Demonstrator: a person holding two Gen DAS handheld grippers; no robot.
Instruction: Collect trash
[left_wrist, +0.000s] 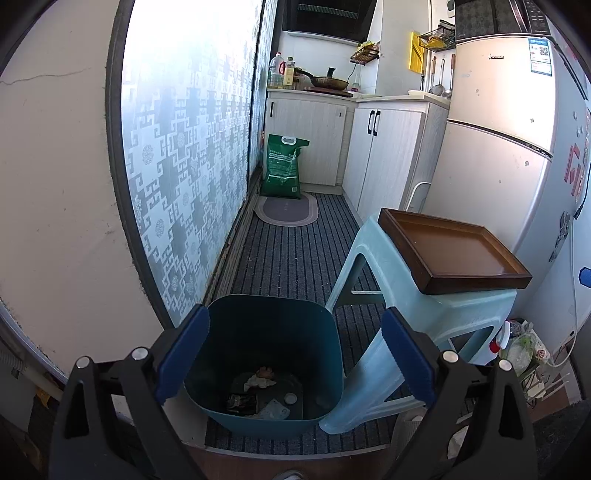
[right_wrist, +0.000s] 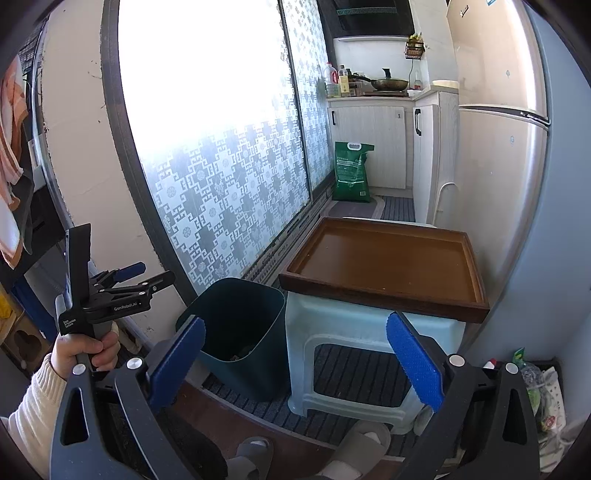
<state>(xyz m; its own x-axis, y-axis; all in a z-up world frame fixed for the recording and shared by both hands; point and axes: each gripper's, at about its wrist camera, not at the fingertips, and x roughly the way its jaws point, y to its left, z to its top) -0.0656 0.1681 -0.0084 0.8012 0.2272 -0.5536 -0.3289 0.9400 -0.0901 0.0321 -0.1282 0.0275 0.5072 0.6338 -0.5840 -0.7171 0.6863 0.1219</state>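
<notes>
Scraps (left_wrist: 258, 391) at bottom of my bin (left_wrist: 266, 369) too small to name. From right wrist, bin wall hides nearly all contents. Fridge (right_wrist: 498, 110) cut off by frame edge. Stool (right_wrist: 362, 354) feet behind my right gripper (right_wrist: 295, 362).

Narrow kitchen ahead. Left: cracked cream wall (left_wrist: 62, 177), then bright frosted patterned sliding door (left_wrist: 192, 147). Striped grey carpet (left_wrist: 295, 251) on the floor. Far end: white cabinets (left_wrist: 384, 155). Right: fridge (left_wrist: 495, 155), pale blue stool (right_wrist: 354, 332) close by.
</notes>
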